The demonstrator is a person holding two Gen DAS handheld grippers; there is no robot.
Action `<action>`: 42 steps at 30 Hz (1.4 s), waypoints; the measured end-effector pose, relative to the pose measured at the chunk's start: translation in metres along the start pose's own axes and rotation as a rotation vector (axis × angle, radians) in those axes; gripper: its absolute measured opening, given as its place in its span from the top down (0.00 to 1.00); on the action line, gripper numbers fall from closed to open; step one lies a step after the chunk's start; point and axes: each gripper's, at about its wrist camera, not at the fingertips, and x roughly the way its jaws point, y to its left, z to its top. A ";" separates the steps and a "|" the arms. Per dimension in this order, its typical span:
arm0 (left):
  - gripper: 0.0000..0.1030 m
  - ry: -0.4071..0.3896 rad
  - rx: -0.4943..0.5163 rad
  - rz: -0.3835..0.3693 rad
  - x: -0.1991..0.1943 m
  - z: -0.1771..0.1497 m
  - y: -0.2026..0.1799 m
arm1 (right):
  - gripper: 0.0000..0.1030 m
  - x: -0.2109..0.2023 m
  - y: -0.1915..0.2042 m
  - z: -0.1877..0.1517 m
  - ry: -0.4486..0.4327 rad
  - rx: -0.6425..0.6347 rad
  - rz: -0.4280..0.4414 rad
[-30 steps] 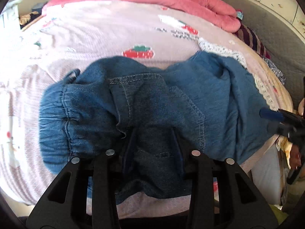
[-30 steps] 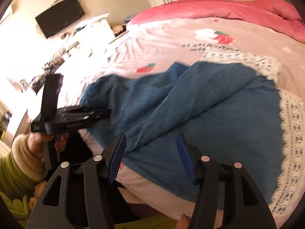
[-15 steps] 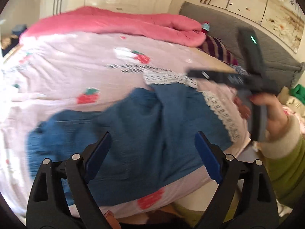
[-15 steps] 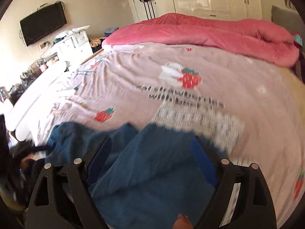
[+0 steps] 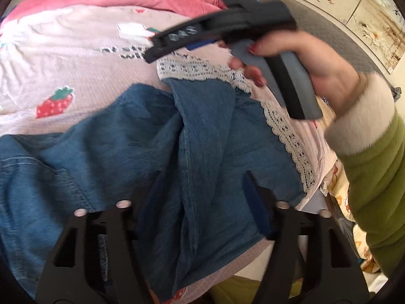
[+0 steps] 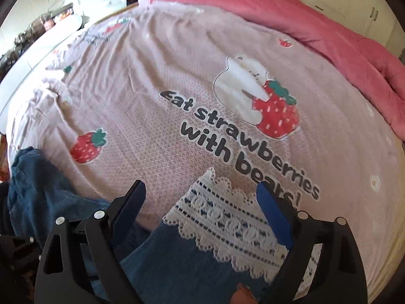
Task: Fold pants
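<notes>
bright daylight glares at upper left; fisheye bends dark edges; the moving hand (image 5: pixel 303 58) blurs.

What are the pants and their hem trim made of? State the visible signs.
Pants: looks like soft blue denim, matte, with stitched seams and limp folds. Hem trim: white openwork lace, probably cotton crochet, with scalloped edges and holes showing dark fabric beneath.

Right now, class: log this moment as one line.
left gripper: open over pants | right gripper: open above lace hem | unfolded
</notes>
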 end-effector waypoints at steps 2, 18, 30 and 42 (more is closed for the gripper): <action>0.76 0.017 0.001 -0.013 0.004 -0.001 -0.001 | 0.17 0.011 -0.002 0.006 0.034 -0.008 -0.012; 0.98 -0.018 0.060 0.003 -0.005 0.001 -0.004 | 0.93 -0.148 -0.076 -0.143 -0.357 0.381 0.157; 0.91 0.028 0.242 0.069 0.009 -0.023 -0.044 | 0.81 -0.137 -0.071 -0.295 -0.302 0.568 0.229; 0.96 0.061 0.384 0.088 -0.008 -0.041 -0.057 | 0.93 -0.152 -0.066 -0.343 -0.316 0.592 0.267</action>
